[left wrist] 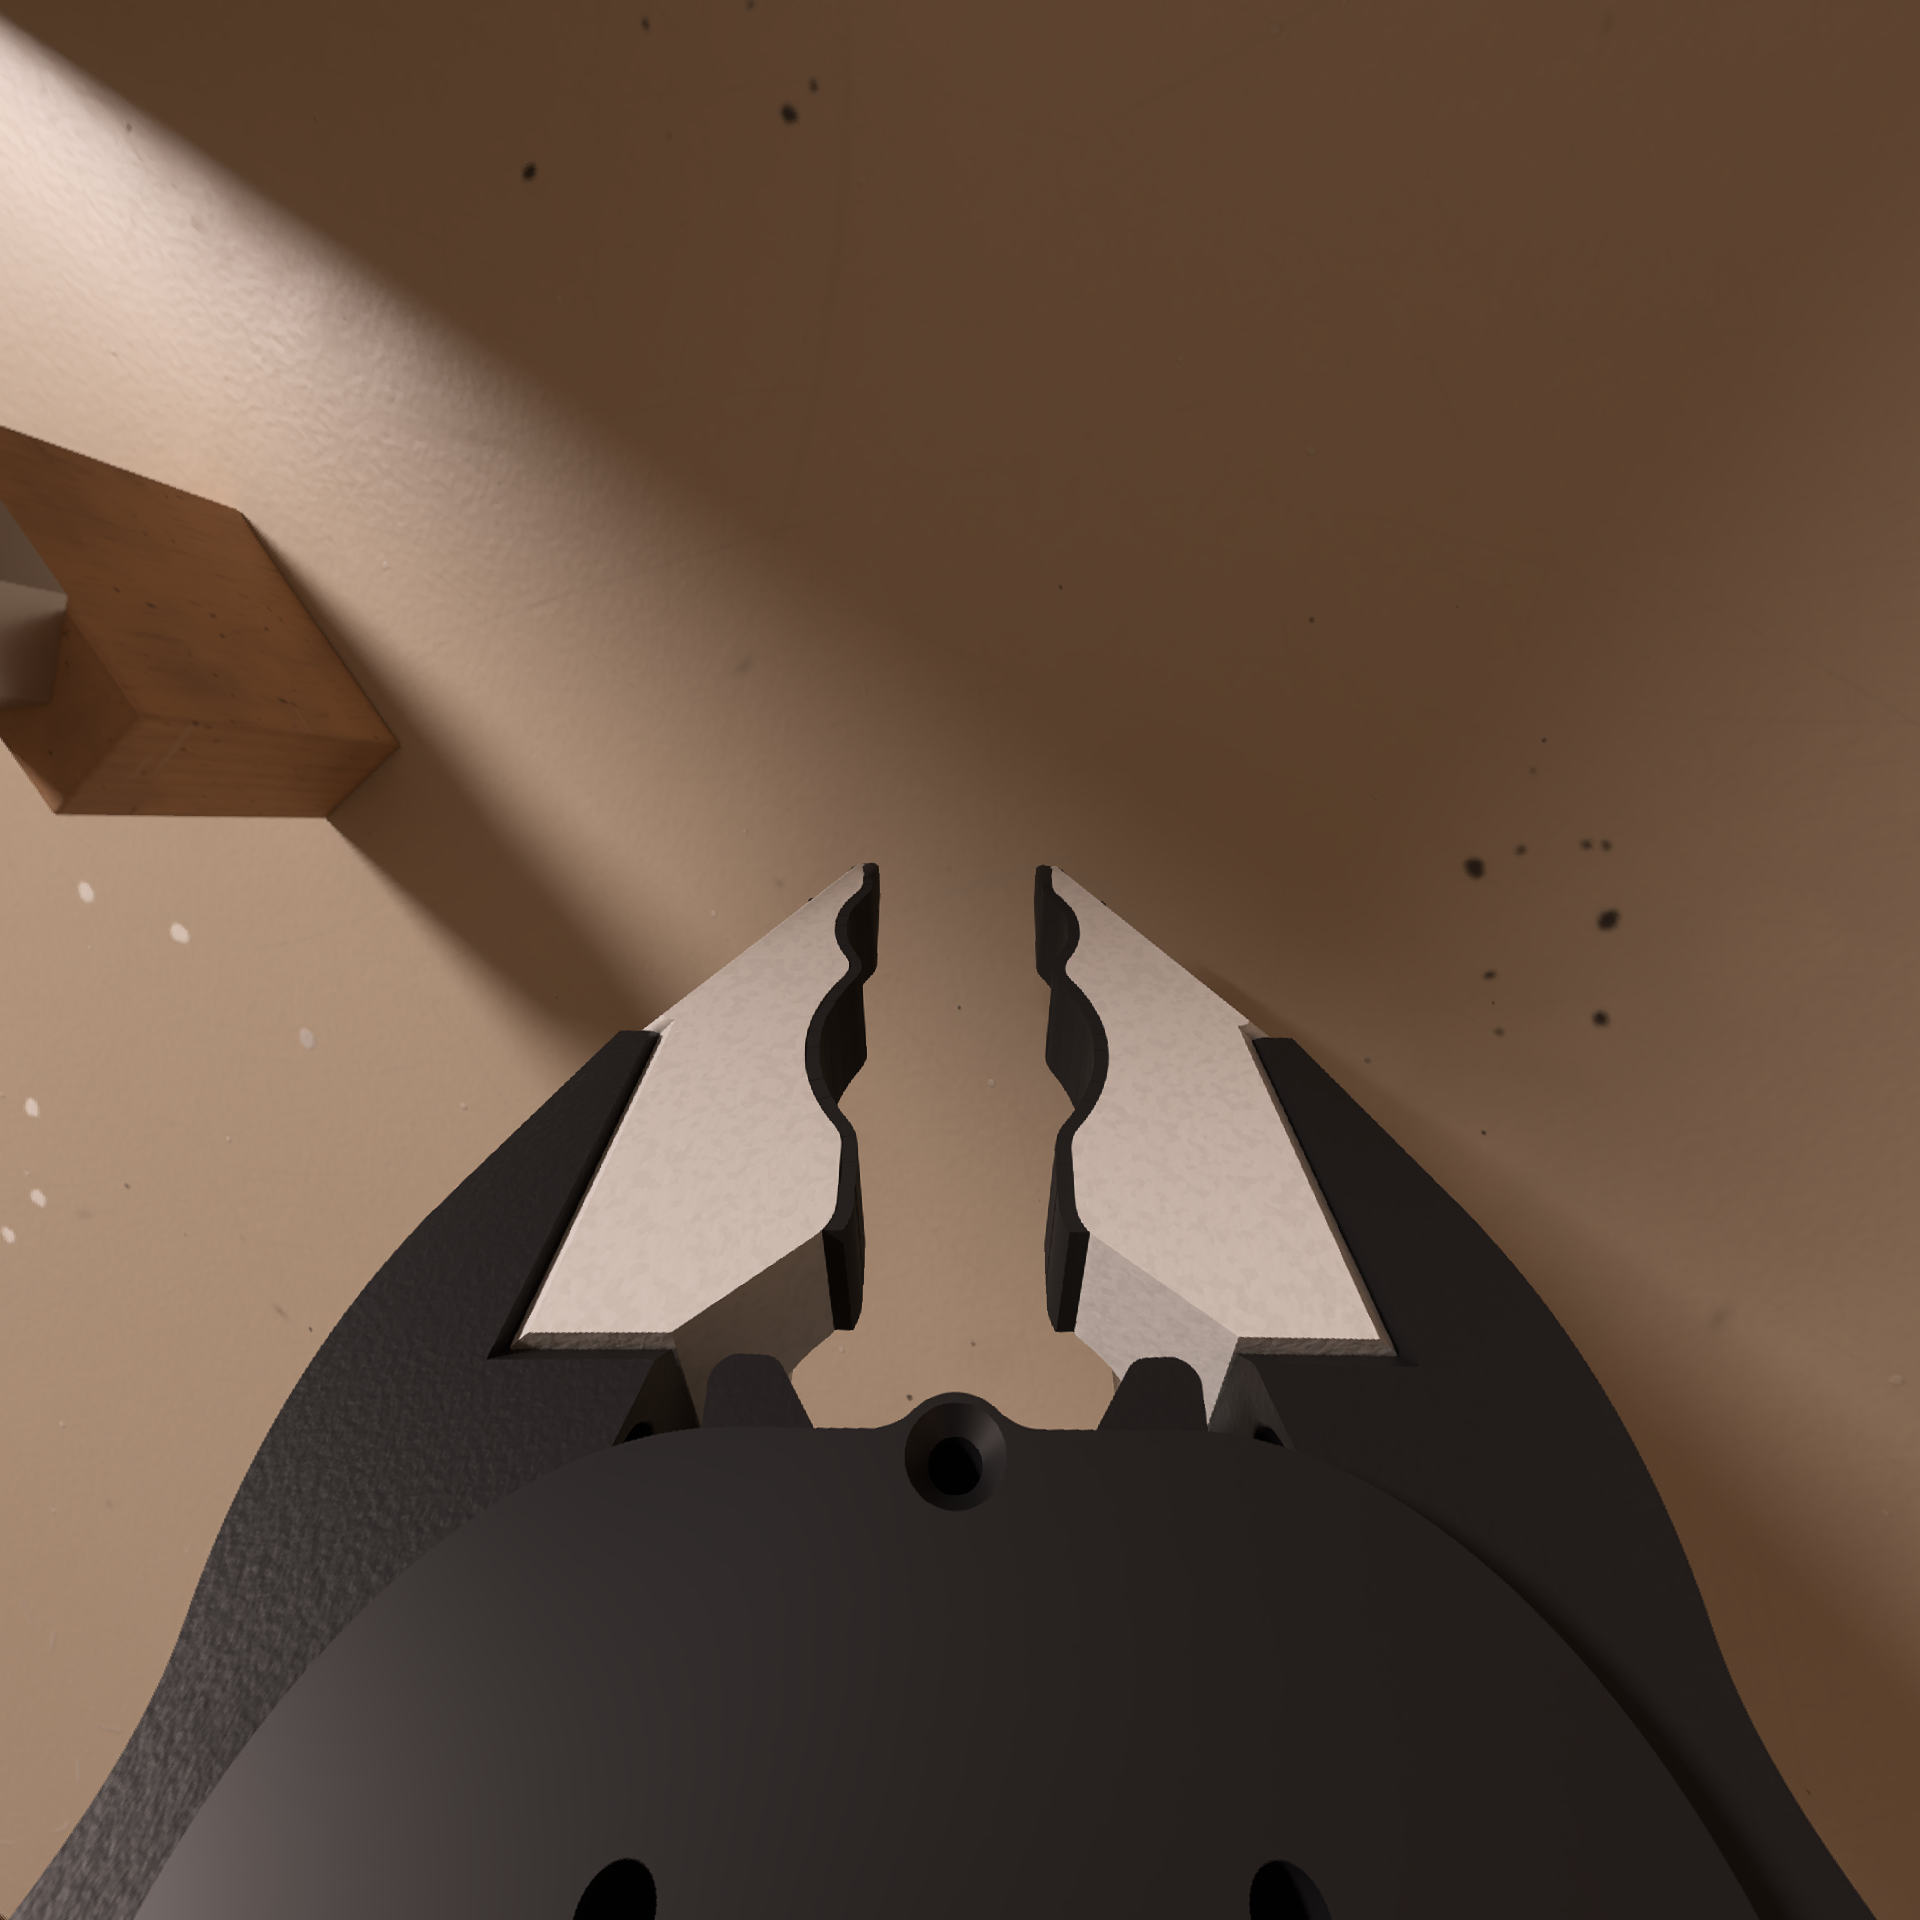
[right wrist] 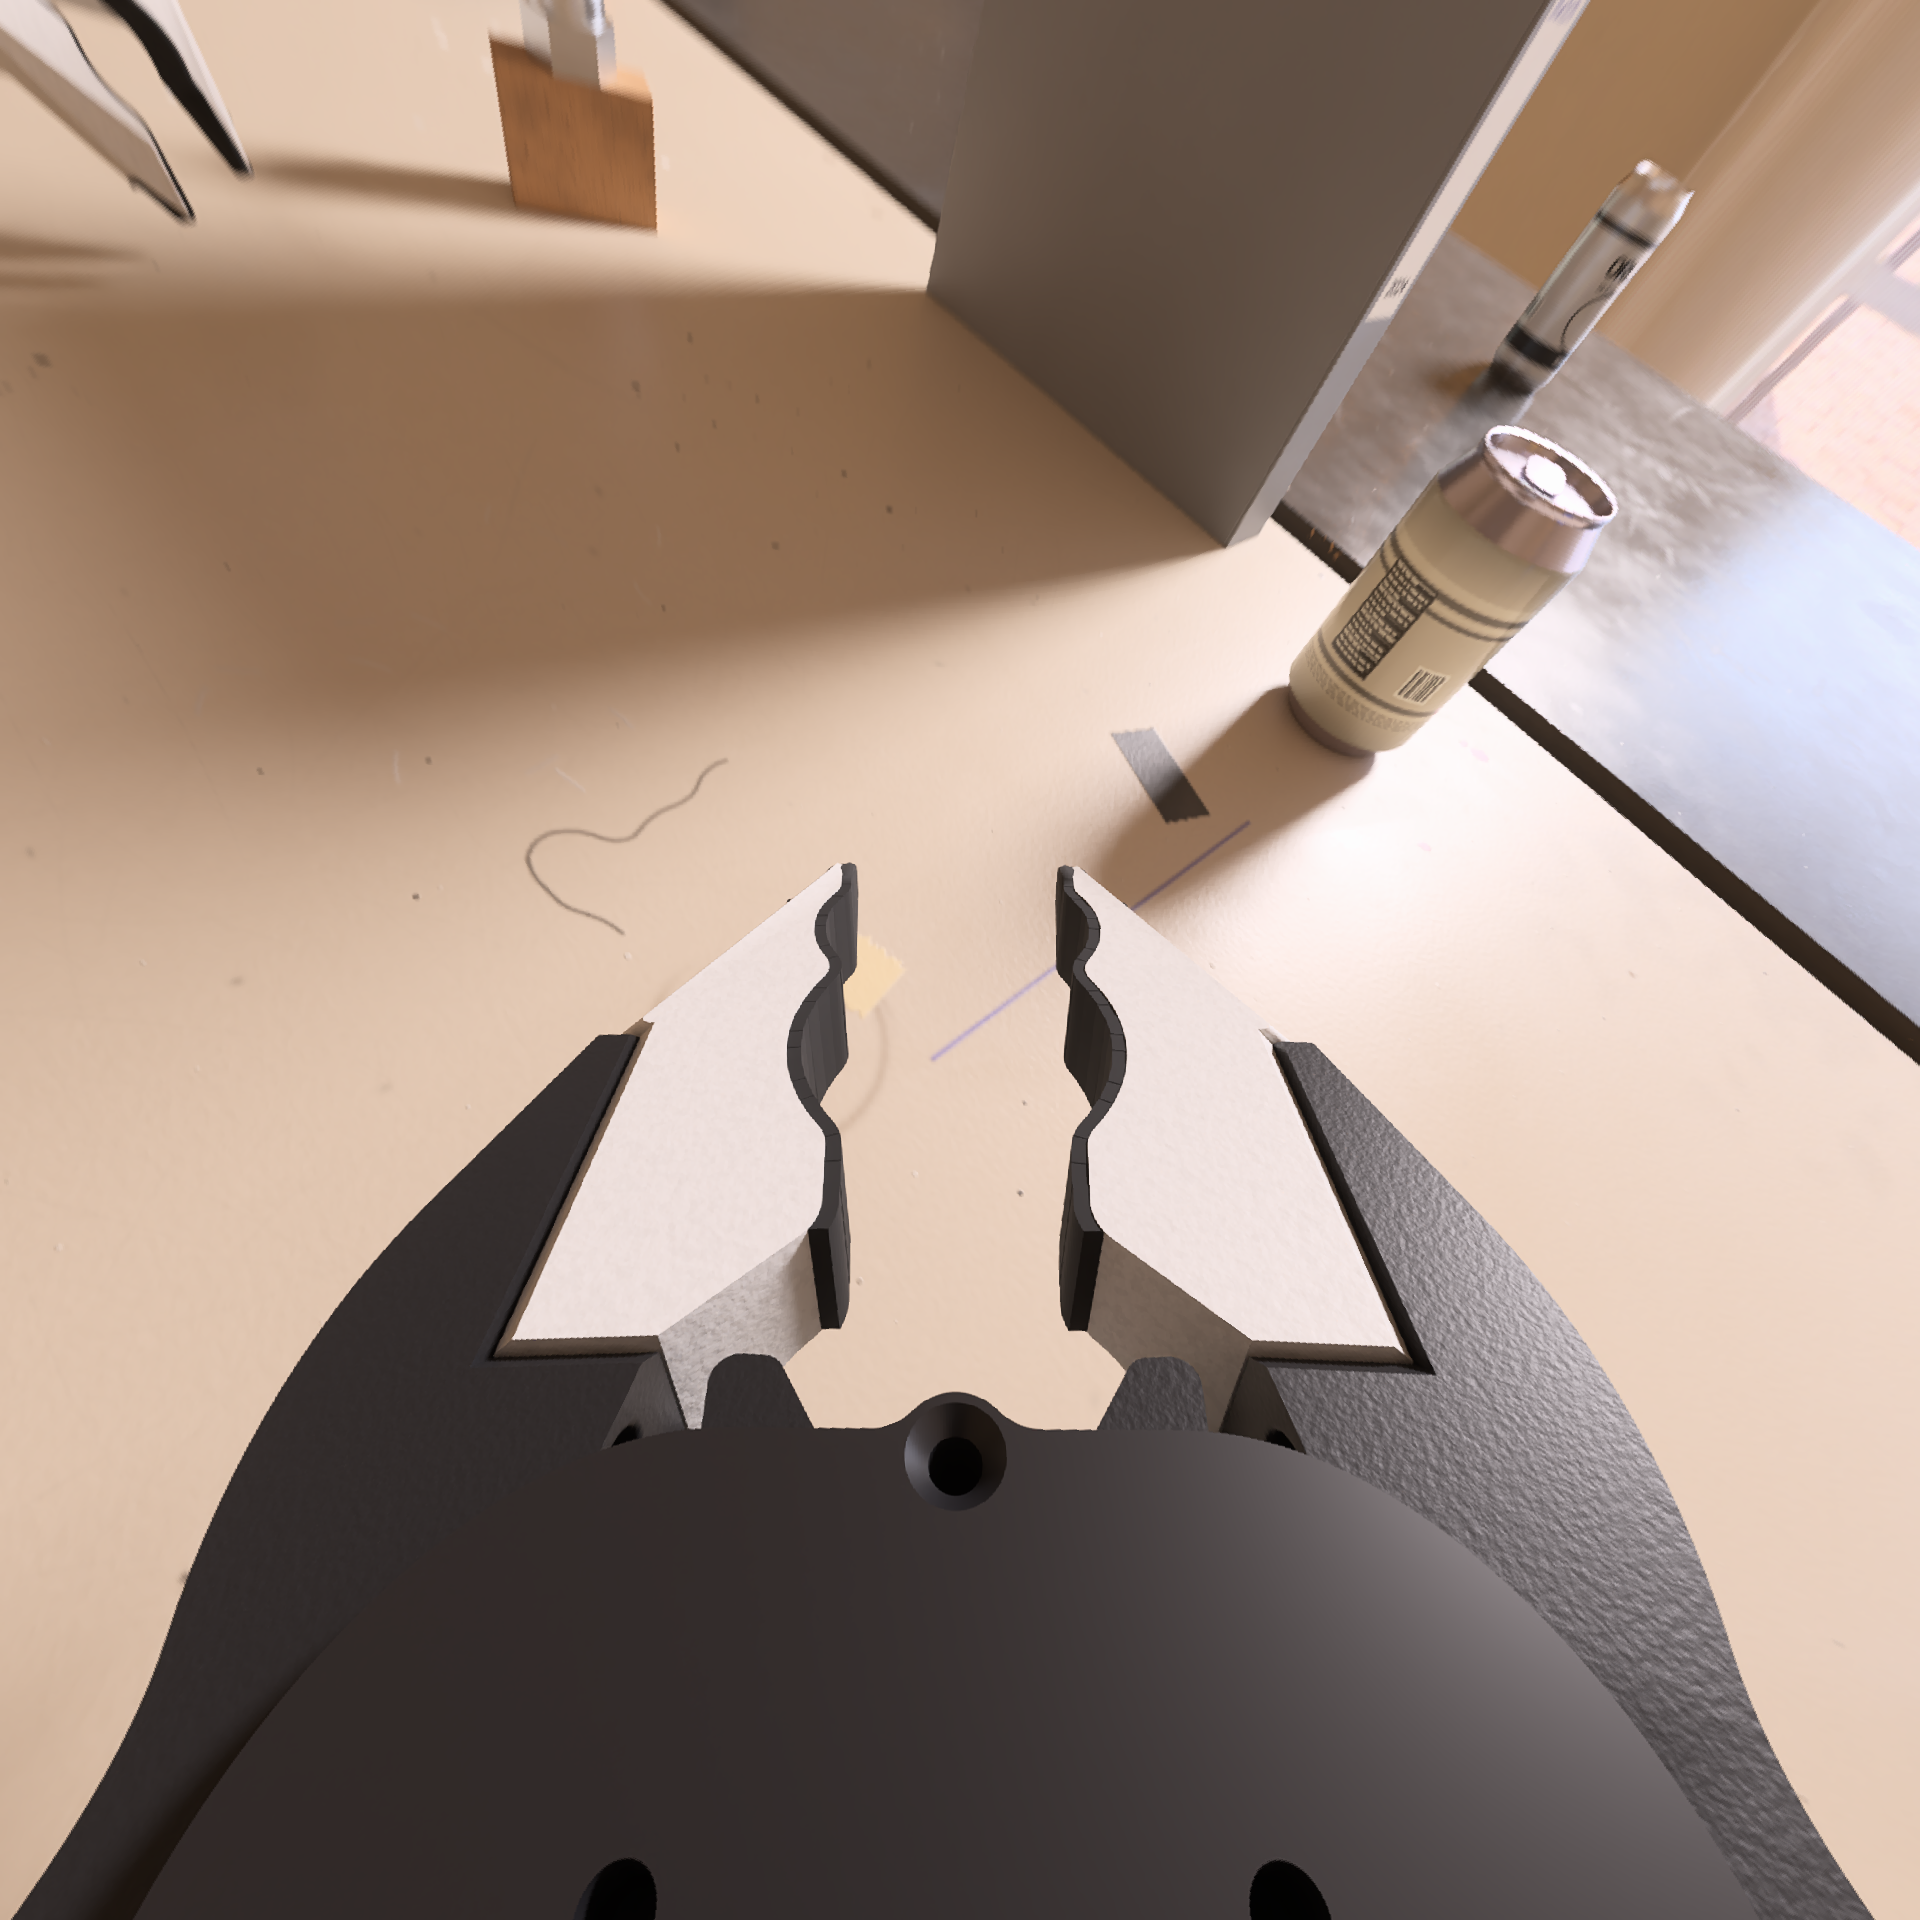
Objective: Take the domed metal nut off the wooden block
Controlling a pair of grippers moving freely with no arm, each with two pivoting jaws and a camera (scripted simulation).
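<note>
The wooden block [left wrist: 197, 665] lies at the left edge of the left wrist view, with a pale metal part [left wrist: 21, 634] on its top, cut off by the frame. My left gripper [left wrist: 957, 883] is open and empty, to the right of the block and apart from it. In the right wrist view the block [right wrist: 577, 145] stands far off at the top left, with the metal nut [right wrist: 577, 31] on top, partly out of frame. My right gripper [right wrist: 954, 883] is open and empty over the beige tabletop. The left gripper's fingers [right wrist: 135, 135] show at the top left.
A tall grey box [right wrist: 1195, 239] stands at the back right. A beige can [right wrist: 1444, 603] stands near the table's right edge, a slim can [right wrist: 1579, 281] beyond on a dark surface. A grey tape strip [right wrist: 1158, 774], a yellow tape scrap [right wrist: 873, 982] and a thin wire [right wrist: 613, 842] lie on the table.
</note>
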